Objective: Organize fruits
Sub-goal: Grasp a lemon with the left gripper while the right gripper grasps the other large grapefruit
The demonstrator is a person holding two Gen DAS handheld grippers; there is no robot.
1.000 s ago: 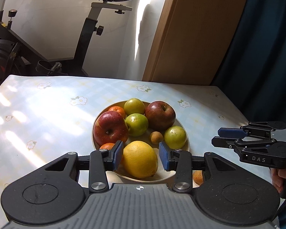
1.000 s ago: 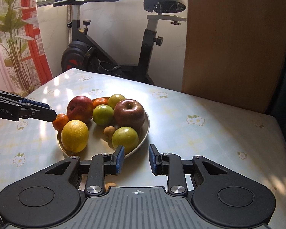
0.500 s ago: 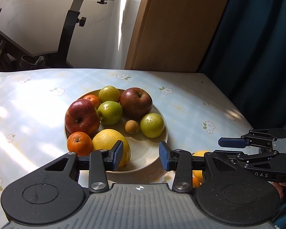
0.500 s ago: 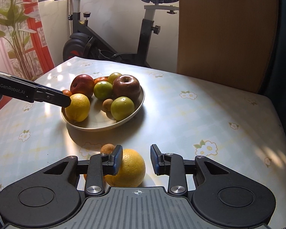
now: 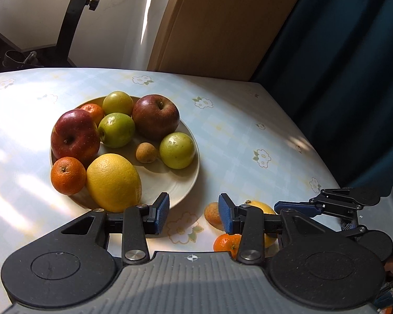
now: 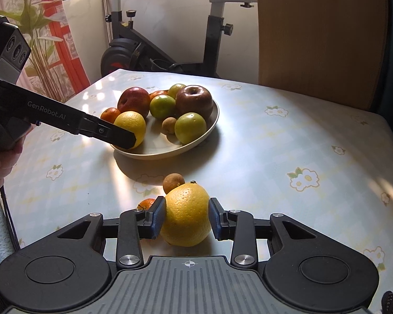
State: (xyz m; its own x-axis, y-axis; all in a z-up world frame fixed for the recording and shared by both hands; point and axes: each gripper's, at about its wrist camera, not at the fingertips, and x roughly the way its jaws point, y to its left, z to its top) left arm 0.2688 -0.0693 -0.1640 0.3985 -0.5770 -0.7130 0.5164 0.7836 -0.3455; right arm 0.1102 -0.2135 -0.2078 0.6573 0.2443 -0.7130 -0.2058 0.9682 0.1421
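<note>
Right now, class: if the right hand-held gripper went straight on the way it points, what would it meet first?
The large yellow orange on the table: it already sits between the right hand-held gripper fingers. Just beyond lies a small brown fruit.

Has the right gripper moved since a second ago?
Yes. The right gripper has pulled back from the plate and now brackets the loose orange on the table.

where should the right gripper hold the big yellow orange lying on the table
Across the widest middle of the big yellow round orange, coming in level from the near side. The right gripper already straddles it there, one pad each side; the small brown fruit crowds its far side.
</note>
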